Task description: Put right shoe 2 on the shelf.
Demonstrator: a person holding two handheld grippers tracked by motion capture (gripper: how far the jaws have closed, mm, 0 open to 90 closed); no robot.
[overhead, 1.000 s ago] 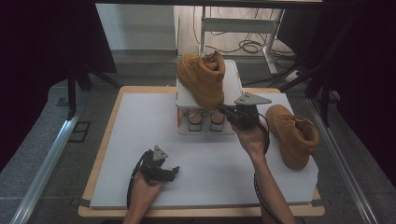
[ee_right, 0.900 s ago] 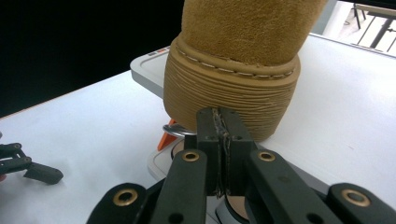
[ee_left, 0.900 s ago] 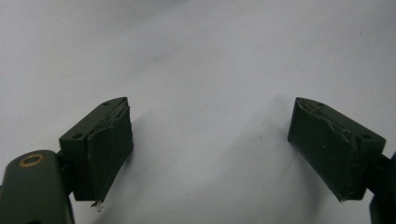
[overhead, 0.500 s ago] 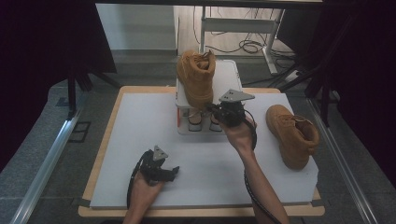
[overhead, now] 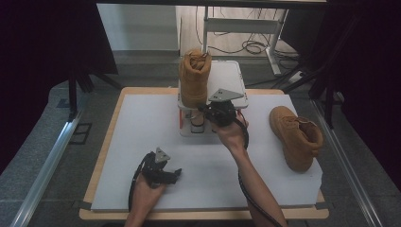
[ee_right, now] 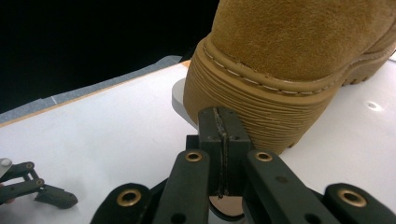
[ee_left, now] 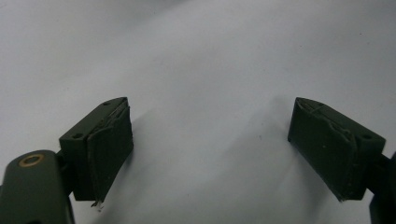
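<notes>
Right tongs [ee_right: 219, 128] closed, empty, at boot [ee_right: 299, 56] heel, contact unclear; left tongs [ee_left: 210, 154] wide, empty

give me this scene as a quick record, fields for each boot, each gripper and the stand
boot on stand: tan boot upright on the white stand, on its left part
stand: at the table's far edge, right part bare
second boot: tan boot lying on the white table top at the right, apart from the stand
right gripper: jaws shut with nothing between them, tips at the sole of the boot on the stand
left gripper: jaws open over bare table, near the front edge, holding nothing
</notes>
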